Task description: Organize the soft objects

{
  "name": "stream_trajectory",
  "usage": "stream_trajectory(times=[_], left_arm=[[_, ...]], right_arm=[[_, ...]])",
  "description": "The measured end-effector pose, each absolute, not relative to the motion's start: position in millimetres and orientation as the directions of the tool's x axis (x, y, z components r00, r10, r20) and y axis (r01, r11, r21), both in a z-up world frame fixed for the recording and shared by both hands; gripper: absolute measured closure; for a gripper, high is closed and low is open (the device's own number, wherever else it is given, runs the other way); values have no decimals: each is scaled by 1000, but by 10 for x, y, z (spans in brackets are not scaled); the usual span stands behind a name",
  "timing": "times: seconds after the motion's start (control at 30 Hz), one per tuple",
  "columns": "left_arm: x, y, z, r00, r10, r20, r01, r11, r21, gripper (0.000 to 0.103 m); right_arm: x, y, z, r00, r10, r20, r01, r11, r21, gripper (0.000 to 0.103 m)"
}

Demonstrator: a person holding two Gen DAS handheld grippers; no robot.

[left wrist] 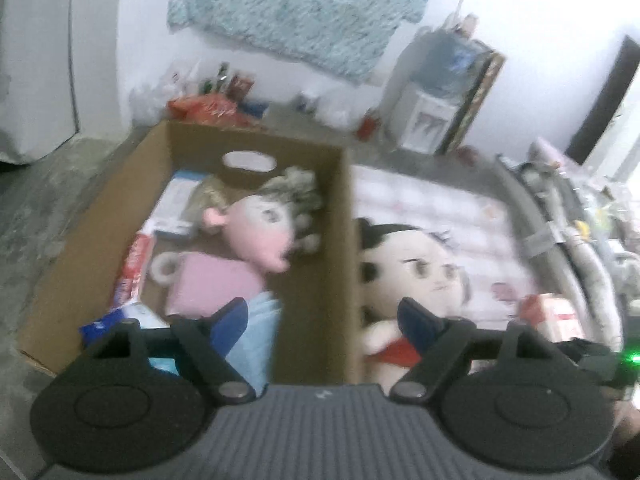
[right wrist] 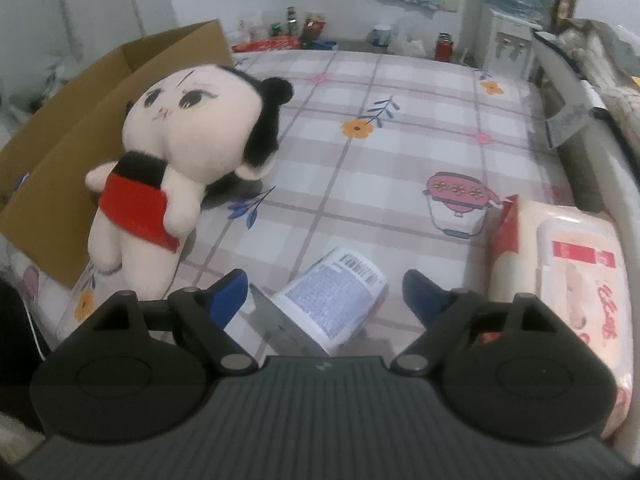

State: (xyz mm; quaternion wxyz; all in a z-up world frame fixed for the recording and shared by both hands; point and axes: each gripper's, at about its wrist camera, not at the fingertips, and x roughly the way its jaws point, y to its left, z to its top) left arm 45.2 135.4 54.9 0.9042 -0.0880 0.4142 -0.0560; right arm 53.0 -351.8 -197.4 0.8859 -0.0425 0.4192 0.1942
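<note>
Left wrist view is showing the left claw (left wrist: pixel 320 316) hanging open and empty over the box (left wrist: pixel 312 280), one doll (left wrist: pixel 264 228) lying inside ahead; next, the black-haired doll (left wrist: pixel 416 272) beside its right finger needs gripping, while the open right claw (right wrist: pixel 324 292) is straddling a packet (right wrist: pixel 336 300).

A cardboard box (right wrist: pixel 80 120) sits on the left side of the bed (right wrist: pixel 400 152), and a doll (left wrist: pixel 264 228) lies inside it among packets. A second doll (right wrist: pixel 180 152) leans against the box's right wall, outside it. Nearer, a small packet (right wrist: pixel 332 300) lies on the bed, with a wipes pack (right wrist: pixel 568 300) to its right. A water dispenser (right wrist: pixel 508 40) stands beyond the far right corner.
</note>
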Motion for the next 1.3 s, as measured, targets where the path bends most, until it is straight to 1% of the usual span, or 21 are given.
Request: stream_trajectory(times=[0.17, 0.3, 0.37, 0.43, 0.47, 0.5, 0.53, 0.6, 0.67, 0.77, 0.8, 0.87, 0.9, 0.97, 1.07, 1.17, 1.3], left_arm=[[347, 1008, 514, 682, -194, -705, 76, 978, -196, 20], [316, 824, 356, 651, -215, -728, 87, 974, -209, 20], [262, 730, 299, 642, -231, -732, 107, 971, -213, 20], [226, 616, 259, 647, -238, -725, 134, 971, -199, 20], [209, 559, 254, 651, -238, -721, 146, 971, -190, 20], [193, 502, 233, 654, -241, -717, 158, 970, -182, 20], [180, 447, 221, 654, -247, -715, 173, 969, -177, 20], [152, 328, 196, 651, -265, -712, 212, 963, -165, 20], [121, 209, 171, 650, -274, -709, 247, 958, -143, 20], [86, 91, 143, 644, -286, -709, 296, 948, -113, 20], [83, 67, 125, 634, -298, -713, 312, 943, -116, 20], [84, 28, 86, 610, -323, -724, 337, 932, -132, 20], [90, 11, 65, 598, -333, -729, 348, 927, -137, 20], [89, -51, 12, 576, -348, -739, 377, 916, -138, 20], [102, -160, -61, 547, -361, -756, 421, 899, -124, 20], [122, -291, -133, 515, -380, -768, 466, 877, -121, 20], [203, -556, -280, 449, -415, -791, 533, 835, -136, 17]], right_arm=[[464, -3473, -1984, 560, 341, -755, -501, 865, 19, 15], [515, -3427, -2069, 534, 335, -776, -594, 802, -63, 14], [569, -3406, -2133, 515, 329, -792, -629, 772, -88, 14], [628, -3406, -2173, 496, 333, -802, -649, 756, -87, 18], [658, -3427, -2168, 475, 358, -804, -652, 757, -49, 22], [686, -3448, -2159, 461, 371, -806, -638, 770, -11, 28], [703, -3467, -2144, 459, 374, -805, -619, 786, 12, 31], [703, -3510, -2137, 458, 385, -802, -580, 813, 59, 33], [708, -3608, -2133, 435, 417, -798, -510, 845, 164, 34], [714, -3819, -2186, 337, 551, -764, -354, 826, 439, 35], [714, -3868, -2217, 313, 590, -744, -311, 804, 507, 35], [727, -3990, -2340, 254, 682, -686, -170, 730, 662, 36], [737, -4039, -2402, 241, 708, -663, -108, 699, 707, 36], [764, -4124, -2470, 251, 725, -642, -38, 670, 742, 36], [762, -4281, -2399, 342, 674, -654, -1, 697, 717, 32], [681, -4369, -2350, 379, 683, -624, -7, 676, 736, 32], [474, -4358, -2232, 457, 642, -616, -67, 715, 696, 32]])
